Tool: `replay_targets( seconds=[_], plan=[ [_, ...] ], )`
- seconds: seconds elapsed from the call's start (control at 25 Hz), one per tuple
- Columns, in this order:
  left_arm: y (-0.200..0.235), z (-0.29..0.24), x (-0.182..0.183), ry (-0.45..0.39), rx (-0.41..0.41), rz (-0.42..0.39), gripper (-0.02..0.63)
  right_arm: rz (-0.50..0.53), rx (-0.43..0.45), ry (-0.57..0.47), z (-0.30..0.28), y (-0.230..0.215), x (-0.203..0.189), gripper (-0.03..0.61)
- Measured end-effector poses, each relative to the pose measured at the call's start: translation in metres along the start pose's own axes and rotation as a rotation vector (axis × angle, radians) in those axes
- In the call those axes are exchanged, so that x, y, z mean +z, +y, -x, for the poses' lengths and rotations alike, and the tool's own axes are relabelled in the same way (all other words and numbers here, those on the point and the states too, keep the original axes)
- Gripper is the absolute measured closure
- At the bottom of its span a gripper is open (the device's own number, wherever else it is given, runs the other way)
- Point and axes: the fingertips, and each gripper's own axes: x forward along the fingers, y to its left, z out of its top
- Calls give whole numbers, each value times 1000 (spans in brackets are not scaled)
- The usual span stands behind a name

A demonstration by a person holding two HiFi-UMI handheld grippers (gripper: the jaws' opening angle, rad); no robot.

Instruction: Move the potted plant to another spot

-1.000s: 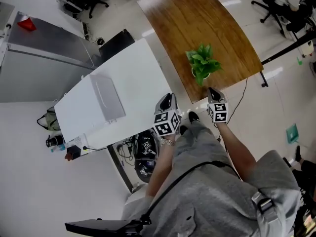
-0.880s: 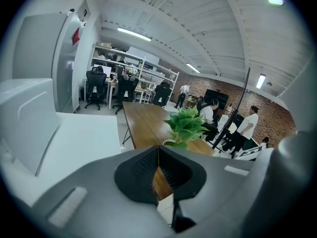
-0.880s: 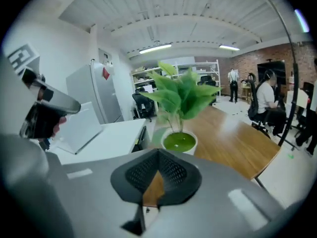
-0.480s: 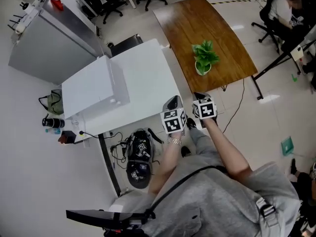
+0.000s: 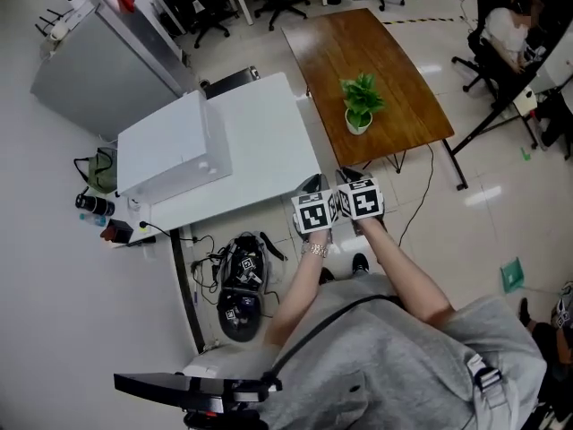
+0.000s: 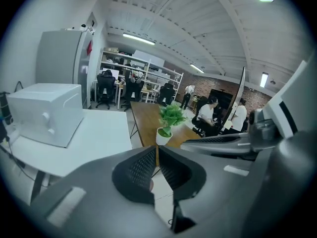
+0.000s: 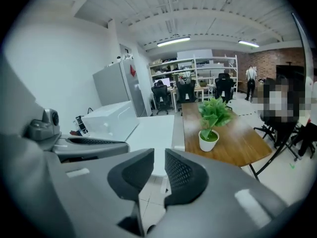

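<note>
The potted plant (image 5: 360,106), green leaves in a small white pot, stands upright near the front edge of the brown wooden table (image 5: 394,61). It also shows ahead in the left gripper view as the plant (image 6: 169,123) and in the right gripper view as the plant (image 7: 212,123). Both grippers hang side by side over the floor, short of the table and apart from the plant. My left gripper (image 5: 313,186) (image 6: 156,151) is shut and empty. On my right gripper (image 5: 347,176) (image 7: 159,156) the jaws are opening, a narrow gap between them and nothing in it.
A white table (image 5: 269,150) with a white boxy appliance (image 5: 170,146) stands left of the wooden one. A grey cabinet (image 5: 107,70) is behind it. A dark bag (image 5: 240,280) and cables lie on the floor under the white table. Office chairs and seated people are at the far right.
Both grippers have drawn back from the table edge and the plant, towards the person, and come close together. The plant has stayed on the wooden table.
</note>
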Motion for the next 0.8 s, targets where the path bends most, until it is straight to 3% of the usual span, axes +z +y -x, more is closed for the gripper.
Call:
replay_targets(
  seconds=[0.2,0.52,0.8],
  plan=[
    [-23,-2,7,-14,-29,-11,594,53,-13,-47,20,-13,16,549],
    [-65,-7,10,-32,-86,-60,592,9,22,-97,40,-36,23,551],
    [-68,-4,20,-64,-80,-66,592,7,44,-122,46,-36,28,551]
  ],
)
